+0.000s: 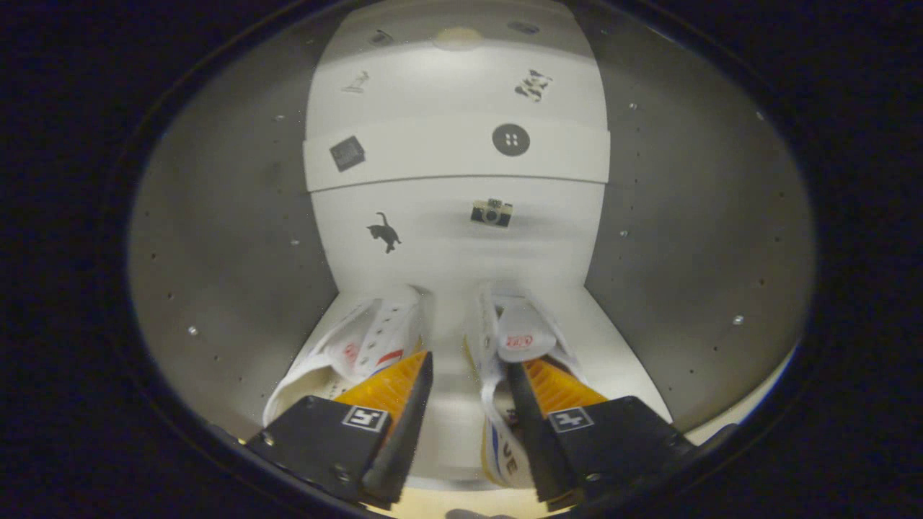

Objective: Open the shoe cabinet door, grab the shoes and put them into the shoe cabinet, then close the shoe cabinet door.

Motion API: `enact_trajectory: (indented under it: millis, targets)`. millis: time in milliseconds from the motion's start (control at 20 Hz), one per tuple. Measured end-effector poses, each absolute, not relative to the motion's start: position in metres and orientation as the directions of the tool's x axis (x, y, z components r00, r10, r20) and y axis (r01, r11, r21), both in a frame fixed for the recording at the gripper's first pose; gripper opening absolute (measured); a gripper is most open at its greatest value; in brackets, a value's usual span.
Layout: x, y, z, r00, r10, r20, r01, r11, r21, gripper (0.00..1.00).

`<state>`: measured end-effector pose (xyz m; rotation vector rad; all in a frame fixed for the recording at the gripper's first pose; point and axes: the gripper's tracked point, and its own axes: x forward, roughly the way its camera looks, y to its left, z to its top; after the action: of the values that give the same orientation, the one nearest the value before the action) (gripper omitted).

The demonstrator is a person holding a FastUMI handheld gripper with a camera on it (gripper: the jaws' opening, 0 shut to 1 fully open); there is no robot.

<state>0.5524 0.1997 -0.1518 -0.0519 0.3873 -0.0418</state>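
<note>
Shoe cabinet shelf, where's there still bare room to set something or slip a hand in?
A bare strip of shelf runs between the left shoe and the right shoe, under the open gripper. Another bare patch lies between the right shoe and the right wall. The left shoe crowds the left wall.

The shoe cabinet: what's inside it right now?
Inside the shoe cabinet, two white shoes sit side by side on the bottom shelf, toes toward the stickered back wall. The open fingers cover part of both shoes, hiding their heels.
</note>
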Motion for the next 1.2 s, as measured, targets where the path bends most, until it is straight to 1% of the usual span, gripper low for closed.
enact_trajectory:
  millis: [50, 200, 300, 400, 700, 800, 950, 1200]
  targets:
    - [0.54, 0.201, -0.146, 0.933, -0.052, -0.355, 0.029, 0.997, -0.07, 0.82]
    - [0.502, 0.202, -0.138, 0.948, -0.05, -0.315, 0.019, 0.995, -0.099, 0.82]
    - [0.472, 0.204, -0.135, 0.951, -0.038, -0.308, 0.011, 0.996, -0.088, 0.85]
    - [0.438, 0.208, -0.129, 0.956, -0.024, -0.291, 0.002, 0.997, -0.077, 0.86]
    - [0.318, 0.218, -0.108, 0.973, 0.056, -0.224, -0.086, 0.989, -0.123, 0.86]
    - [0.276, 0.213, -0.097, 0.98, 0.061, -0.188, -0.086, 0.988, -0.125, 0.88]
    - [0.215, 0.207, -0.082, 0.983, 0.097, -0.154, -0.113, 0.989, -0.099, 1.0]
    - [0.136, 0.166, -0.061, 0.988, 0.109, -0.111, -0.116, 0.992, -0.054, 1.0]
